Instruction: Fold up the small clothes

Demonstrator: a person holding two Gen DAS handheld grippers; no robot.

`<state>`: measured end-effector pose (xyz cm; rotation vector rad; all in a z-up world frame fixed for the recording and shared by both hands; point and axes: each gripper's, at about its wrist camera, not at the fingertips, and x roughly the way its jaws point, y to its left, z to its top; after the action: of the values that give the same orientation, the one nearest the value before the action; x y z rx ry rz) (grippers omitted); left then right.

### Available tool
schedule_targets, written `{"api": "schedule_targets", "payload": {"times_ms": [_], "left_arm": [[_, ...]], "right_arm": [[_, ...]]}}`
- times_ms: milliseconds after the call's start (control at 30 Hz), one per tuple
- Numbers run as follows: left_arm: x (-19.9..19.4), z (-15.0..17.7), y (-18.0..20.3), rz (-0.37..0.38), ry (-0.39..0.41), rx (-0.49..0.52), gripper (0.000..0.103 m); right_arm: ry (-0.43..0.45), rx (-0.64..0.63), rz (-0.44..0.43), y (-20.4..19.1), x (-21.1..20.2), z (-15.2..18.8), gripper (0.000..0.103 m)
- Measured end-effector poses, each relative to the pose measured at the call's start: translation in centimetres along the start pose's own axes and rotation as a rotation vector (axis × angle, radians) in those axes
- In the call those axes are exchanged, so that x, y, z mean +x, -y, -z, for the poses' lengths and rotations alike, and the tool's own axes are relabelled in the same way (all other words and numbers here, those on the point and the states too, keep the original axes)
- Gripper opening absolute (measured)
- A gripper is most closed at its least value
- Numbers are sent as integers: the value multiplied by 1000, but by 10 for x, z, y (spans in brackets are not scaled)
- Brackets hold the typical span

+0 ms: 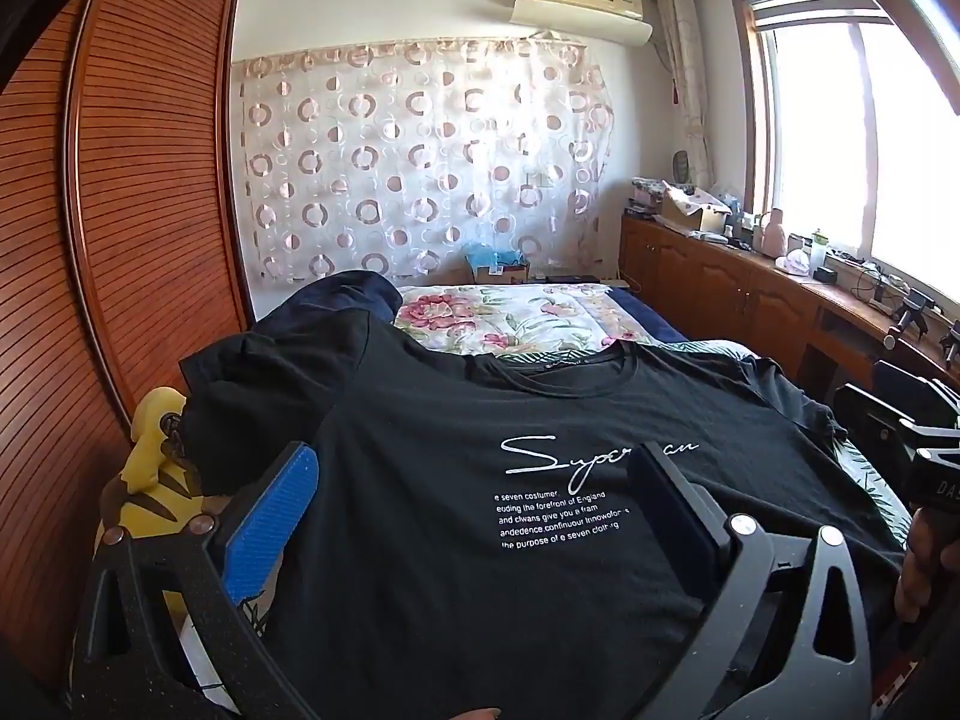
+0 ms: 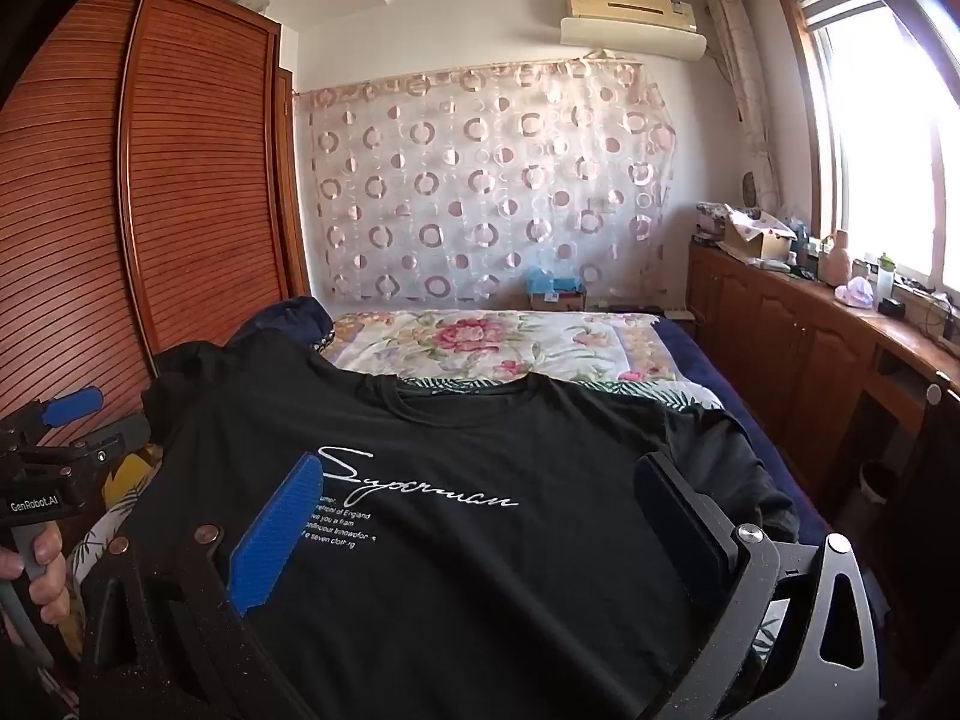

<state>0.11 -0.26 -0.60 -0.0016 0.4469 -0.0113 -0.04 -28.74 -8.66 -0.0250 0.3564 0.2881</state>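
A black T-shirt (image 1: 480, 420) with white script lettering lies spread flat on the bed, collar towards the far wall. It shows again in the right wrist view as the same black T-shirt (image 2: 480, 468). My left gripper (image 1: 474, 468) hovers over the shirt's lower left part, jaws wide open with nothing between them. My right gripper (image 2: 480, 480) hovers over the lower right part, also wide open and empty. The left gripper also shows at the left edge of the right wrist view (image 2: 66, 414), held by a hand (image 2: 42, 564).
A floral quilt (image 2: 480, 342) covers the bed beyond the shirt. A yellow plush toy (image 1: 150, 462) lies at the shirt's left. A slatted wooden wardrobe (image 1: 120, 180) stands left; a cluttered wooden cabinet (image 2: 810, 330) runs under the window at right.
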Motion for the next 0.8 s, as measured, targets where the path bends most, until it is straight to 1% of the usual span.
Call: {"api": "schedule_targets", "payload": {"times_ms": [800], "left_arm": [[-3,-7,0,-1,11,9,103]], "right_arm": [[1,-4,2,-4,-1,4,103]]}}
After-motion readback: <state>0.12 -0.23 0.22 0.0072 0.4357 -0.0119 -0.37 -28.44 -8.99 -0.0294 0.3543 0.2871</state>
